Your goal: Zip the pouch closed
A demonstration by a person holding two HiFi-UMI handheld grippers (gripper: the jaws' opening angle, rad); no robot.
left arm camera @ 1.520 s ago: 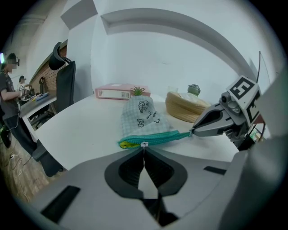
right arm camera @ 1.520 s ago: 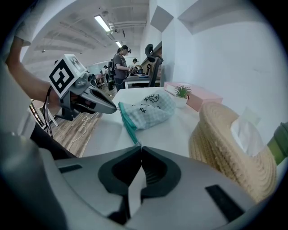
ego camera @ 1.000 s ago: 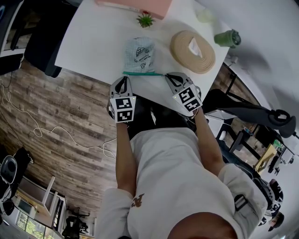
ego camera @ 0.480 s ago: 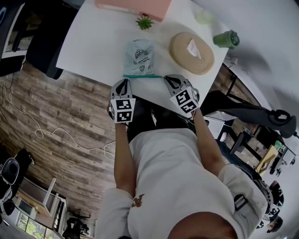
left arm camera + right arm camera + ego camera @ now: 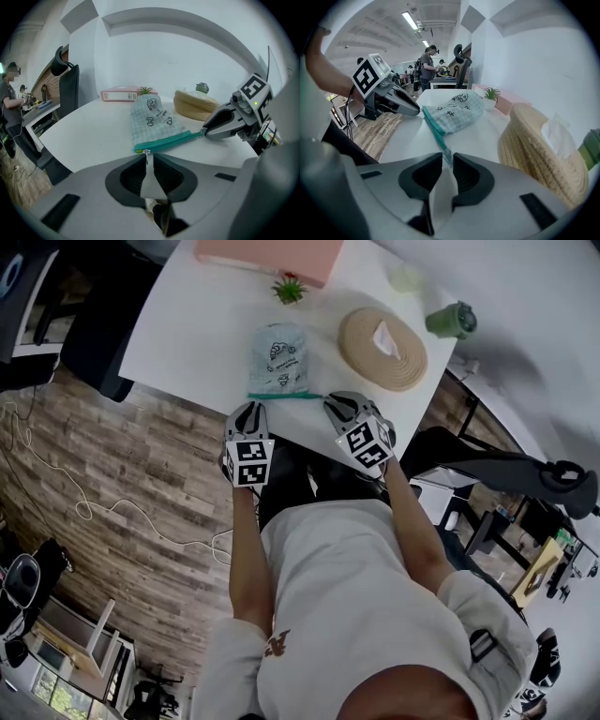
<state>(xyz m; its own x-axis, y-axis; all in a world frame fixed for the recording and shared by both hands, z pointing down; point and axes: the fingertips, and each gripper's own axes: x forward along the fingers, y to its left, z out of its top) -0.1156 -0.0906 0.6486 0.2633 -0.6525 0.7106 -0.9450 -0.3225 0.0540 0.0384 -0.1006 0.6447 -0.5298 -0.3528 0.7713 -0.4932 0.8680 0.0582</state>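
Checked pouch (image 5: 279, 357) lies flat on bench (image 5: 187, 324), teal zipper (image 5: 168, 142) along near edge, apparently closed end to end. Left hand-held gripper (image 5: 149, 158) at zipper's left end: jaws opening, metal pull (image 5: 147, 153) between tips, pads not pressing it. Right hand-held gripper (image 5: 447, 161) at other end: jaws opening, zipper tail (image 5: 442, 149) loose between them. Step likely release. Spread fully first, then draw straight back, so pull isn't dragged and zip reopened.
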